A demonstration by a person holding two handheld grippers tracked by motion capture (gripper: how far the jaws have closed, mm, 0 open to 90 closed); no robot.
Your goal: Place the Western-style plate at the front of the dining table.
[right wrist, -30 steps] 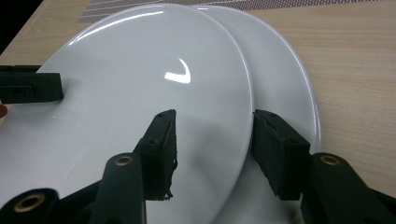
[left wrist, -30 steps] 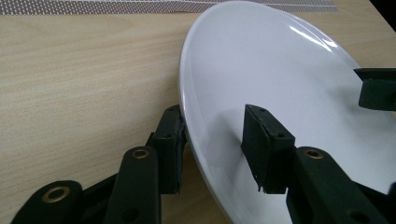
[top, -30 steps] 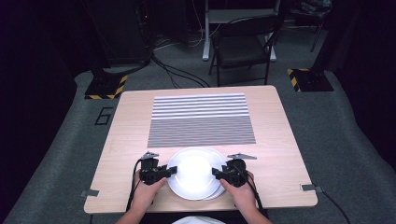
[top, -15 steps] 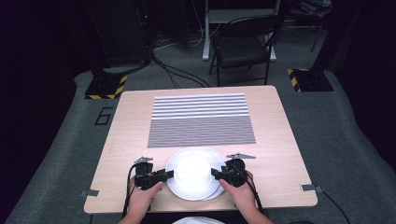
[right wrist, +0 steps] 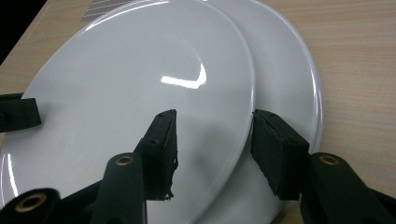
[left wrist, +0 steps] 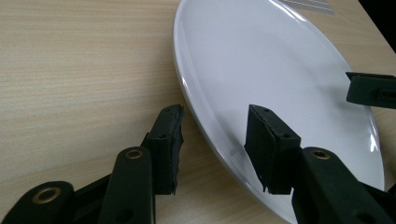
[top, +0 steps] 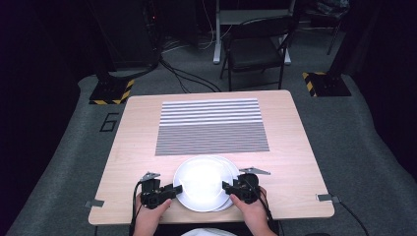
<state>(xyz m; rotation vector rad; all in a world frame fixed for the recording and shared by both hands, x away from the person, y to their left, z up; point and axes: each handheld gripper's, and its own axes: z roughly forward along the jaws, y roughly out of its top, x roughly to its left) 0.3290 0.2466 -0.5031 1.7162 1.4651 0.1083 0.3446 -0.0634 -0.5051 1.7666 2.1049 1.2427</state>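
Plates: top white plate (right wrist: pixel 140 93) now sits offset left on lower plate (right wrist: pixel 294 93), near counter (top: pixel 295 162) edge. Left gripper (left wrist: pixel 215 140) & right gripper (right wrist: pixel 212 140) fingers spread, straddling rims, no pinch yet; unstacking looks under way.

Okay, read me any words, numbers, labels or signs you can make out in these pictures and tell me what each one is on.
"6": a dark outlined numeral on the grey carpet floor, left of the light wooden table.
No readable text on the round white plates, the grey striped mat, the left gripper or the right gripper.
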